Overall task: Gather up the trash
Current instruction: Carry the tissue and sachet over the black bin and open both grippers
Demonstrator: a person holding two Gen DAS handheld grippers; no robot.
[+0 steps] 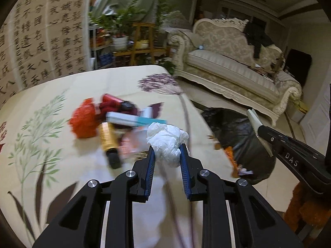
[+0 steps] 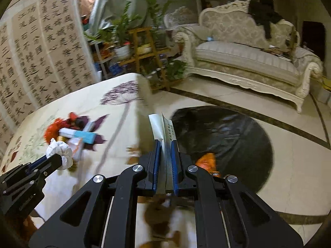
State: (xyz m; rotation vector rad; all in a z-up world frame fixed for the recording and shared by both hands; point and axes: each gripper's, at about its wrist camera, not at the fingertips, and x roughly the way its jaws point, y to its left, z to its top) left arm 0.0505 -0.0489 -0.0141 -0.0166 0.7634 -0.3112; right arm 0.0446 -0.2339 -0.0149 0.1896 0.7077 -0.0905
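The left gripper [image 1: 167, 150] was clamped on a crumpled white tissue [image 1: 168, 142], its blue pads [image 1: 150, 165] pressing in from both sides, with most of the wad bulging out ahead of the fingertips. In the right wrist view the same tissue [image 2: 60, 152] sat at the tip of the left gripper [image 2: 54, 158], low at that frame's left edge.

Ahead of the left gripper and slightly to its left, a heap of trash lay on the floral tablecloth [image 1: 51, 124]: a red crinkled wrapper [image 1: 82, 121], an orange tube with a black cap [image 1: 108, 142], a white and teal box [image 1: 134, 121] and a dark red packet [image 1: 112, 103]. Much of the heap was blurred.

The right gripper [image 2: 165, 142] was nearly closed on a folded white paper sheet with printed text [image 2: 162, 128], which stood upright between its pads and rose past the fingertips. From the left wrist view that paper [image 1: 255, 122] jutted from the right gripper [image 1: 262, 133] well to the right.

Just ahead and right of the right gripper, a black trash bag [image 2: 227, 136] sat on the tiled floor [image 2: 289, 165] beside the table, with an orange wrapper [image 2: 206, 161] showing inside. A cream sofa [image 2: 248, 57] stood beyond it.
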